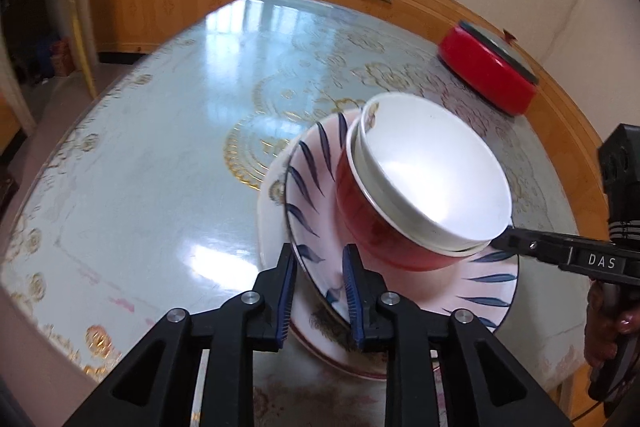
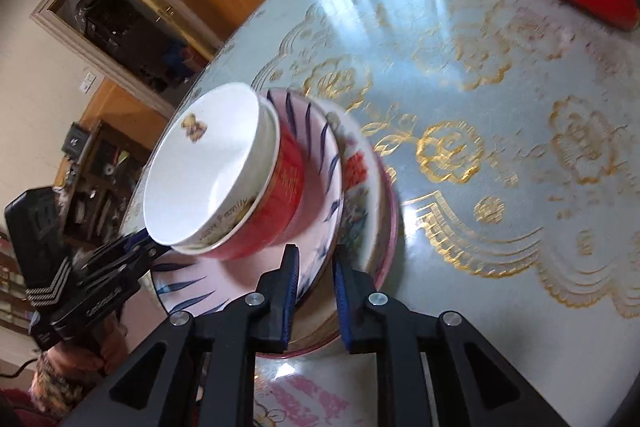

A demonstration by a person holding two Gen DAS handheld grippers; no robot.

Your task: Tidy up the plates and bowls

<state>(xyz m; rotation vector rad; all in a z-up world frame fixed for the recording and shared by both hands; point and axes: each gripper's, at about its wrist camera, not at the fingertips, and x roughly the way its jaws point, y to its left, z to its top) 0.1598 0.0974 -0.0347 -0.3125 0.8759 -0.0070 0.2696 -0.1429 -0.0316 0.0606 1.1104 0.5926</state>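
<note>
A white bowl (image 1: 432, 171) nests in a red bowl (image 1: 372, 223). Both stand on a pink plate with blue leaf marks (image 1: 316, 195), which lies on a larger flowered plate (image 1: 316, 343). My left gripper (image 1: 318, 291) is shut on the near rim of the plates. My right gripper (image 2: 316, 291) is shut on the plates' rim from the other side; it also shows in the left wrist view (image 1: 520, 243). The stack also shows in the right wrist view: white bowl (image 2: 208, 171), red bowl (image 2: 284, 195), pink plate (image 2: 320, 163), flowered plate (image 2: 364, 179). The left gripper (image 2: 136, 251) shows there at the stack's left edge.
The round table (image 1: 168, 163) has a glossy pale blue cloth with gold patterns. A red round lidded container (image 1: 488, 67) stands at the far right edge near the wall. A window is behind the table. A doorway and shelves are at the left (image 2: 120, 27).
</note>
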